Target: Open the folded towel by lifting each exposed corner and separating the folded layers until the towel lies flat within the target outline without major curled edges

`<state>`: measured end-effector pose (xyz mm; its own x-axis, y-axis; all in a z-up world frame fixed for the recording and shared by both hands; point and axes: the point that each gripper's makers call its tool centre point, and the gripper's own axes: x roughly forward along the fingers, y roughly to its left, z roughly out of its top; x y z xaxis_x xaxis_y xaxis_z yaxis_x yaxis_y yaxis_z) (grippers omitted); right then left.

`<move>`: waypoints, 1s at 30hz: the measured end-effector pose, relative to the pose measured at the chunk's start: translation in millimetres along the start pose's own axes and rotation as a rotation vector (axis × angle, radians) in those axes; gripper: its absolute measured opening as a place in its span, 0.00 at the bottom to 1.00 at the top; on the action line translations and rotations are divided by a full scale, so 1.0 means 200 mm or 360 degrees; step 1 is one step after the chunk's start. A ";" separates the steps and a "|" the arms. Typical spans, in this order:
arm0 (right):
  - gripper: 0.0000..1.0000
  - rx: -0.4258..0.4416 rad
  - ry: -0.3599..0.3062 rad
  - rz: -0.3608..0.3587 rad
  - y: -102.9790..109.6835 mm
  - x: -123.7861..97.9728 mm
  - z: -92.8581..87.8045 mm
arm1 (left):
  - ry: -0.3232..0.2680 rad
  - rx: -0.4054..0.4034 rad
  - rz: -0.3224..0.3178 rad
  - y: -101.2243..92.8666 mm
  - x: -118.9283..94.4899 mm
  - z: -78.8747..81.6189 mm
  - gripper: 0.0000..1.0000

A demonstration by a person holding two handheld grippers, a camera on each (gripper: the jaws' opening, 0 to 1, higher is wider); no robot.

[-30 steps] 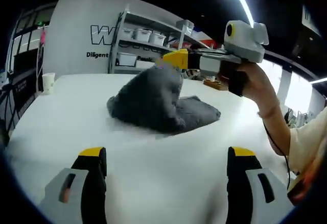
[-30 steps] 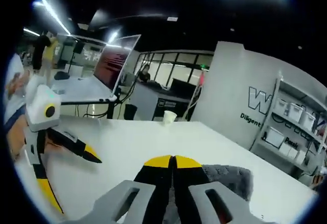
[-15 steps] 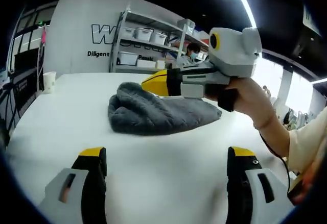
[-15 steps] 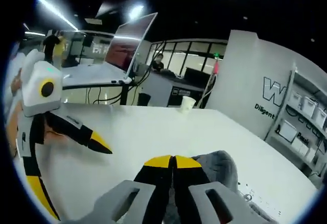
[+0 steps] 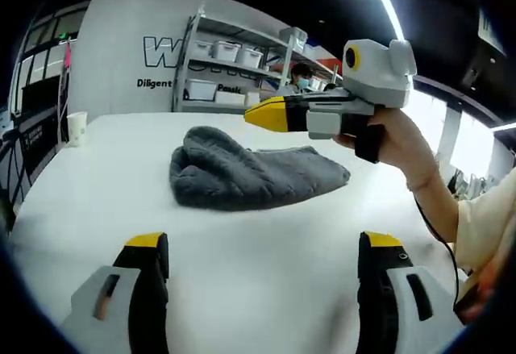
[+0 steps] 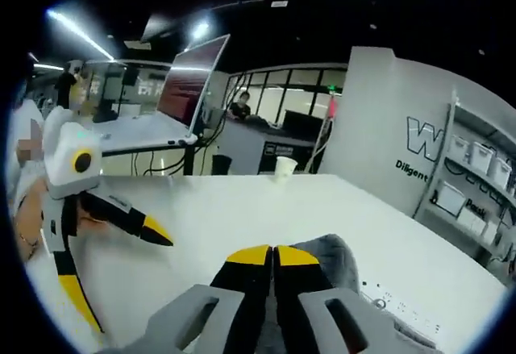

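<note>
Left tool (image 5: 262,245) is reaching forward over the white desk (image 5: 97,185) in the left gripper view, its two yellow-tipped jaws spread wide apart with nothing between them. Beyond them the grey towel (image 5: 250,175) is lying on the desk, bunched into a soft, uneven heap with a rounded fold at its left end and a thinner flap trailing to the right. Right tool (image 5: 262,114) is coming in from the right, held by a hand (image 5: 395,140); its yellow tips are pressed together and hovering just above the towel, and I cannot tell for sure whether they are touching it, though no cloth is showing between them. A paper cup (image 5: 76,128) is standing at the far left edge of the desk, and a shelf (image 5: 234,72) of white bins is standing against the grey wall behind.

In the right gripper view, the right tool (image 6: 272,251) is rising from the bottom with its jaws closed tip to tip and nothing visibly pinched. The towel (image 6: 334,261) is showing just behind and to the right of those tips, on the desk (image 6: 242,209). The left tool (image 6: 109,245) is sitting at the left, jaws parted, one yellow tip pointing toward the middle of the desk. The cup (image 6: 285,167) is standing at the far edge.
</note>
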<state>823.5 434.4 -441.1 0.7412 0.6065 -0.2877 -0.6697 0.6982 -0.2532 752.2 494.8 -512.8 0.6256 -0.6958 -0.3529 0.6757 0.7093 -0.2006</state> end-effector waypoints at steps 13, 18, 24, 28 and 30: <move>0.43 0.0148 0.0189 -0.0137 -0.29 -0.29 -0.31 | 0.0049 0.0039 0.0003 -0.02 0.01 -0.03 0.96; 0.62 0.0151 0.0237 -0.0177 -0.34 -0.41 -0.40 | 0.0049 0.0047 0.0014 -0.01 0.01 -0.03 0.96; 0.72 0.0081 0.0314 -0.0231 -0.37 -0.55 -0.48 | 0.0015 0.0069 0.0029 -0.02 0.00 0.00 0.96; 0.83 0.0063 0.0346 -0.0291 -0.38 -0.66 -0.52 | 0.0014 0.0076 0.0039 -0.02 0.00 0.01 0.96; 0.88 0.0083 0.0349 -0.0307 -0.36 -0.72 -0.55 | 0.0021 0.0083 0.0040 -0.02 0.00 0.00 0.96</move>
<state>760.7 255.2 -482.9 0.8228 0.3682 -0.4329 -0.5099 0.8146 -0.2764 749.9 492.3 -511.6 0.6375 -0.6762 -0.3691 0.6797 0.7193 -0.1438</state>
